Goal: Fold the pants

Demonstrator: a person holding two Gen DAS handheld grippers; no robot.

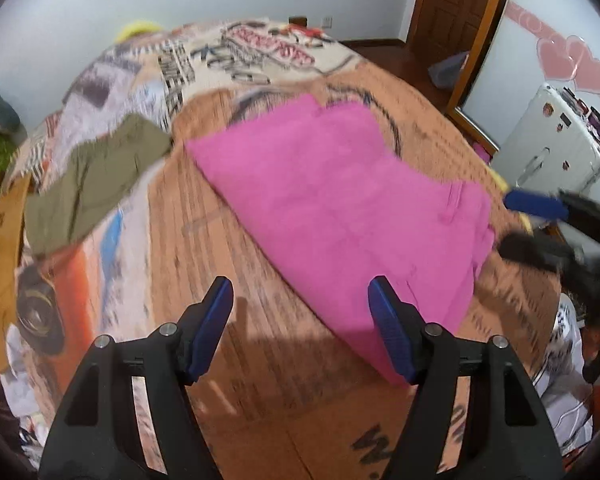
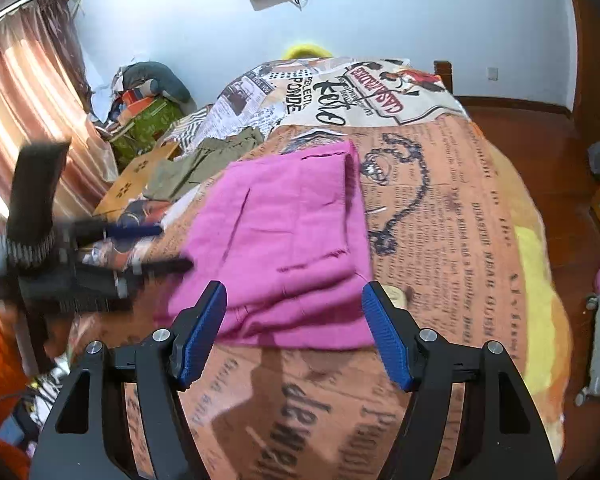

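Pink pants (image 1: pixel 340 208) lie flat, folded over, on the printed bedspread (image 1: pixel 204 240); they also show in the right wrist view (image 2: pixel 292 240). My left gripper (image 1: pixel 302 300) is open and empty, hovering just short of the pants' near edge. My right gripper (image 2: pixel 294 300) is open and empty above the pants' near end. Each gripper shows blurred in the other's view: the right one (image 1: pixel 540 220) beside the pants' right end, the left one (image 2: pixel 156 248) at their left edge.
Olive green pants (image 1: pixel 96 184) lie on the bed to the left, also in the right wrist view (image 2: pixel 204 160). A brown cardboard piece (image 1: pixel 0 264) sits at the bed's left edge. A white suitcase (image 1: pixel 552 140) stands on the right. Clutter (image 2: pixel 148 100) is piled by the curtain.
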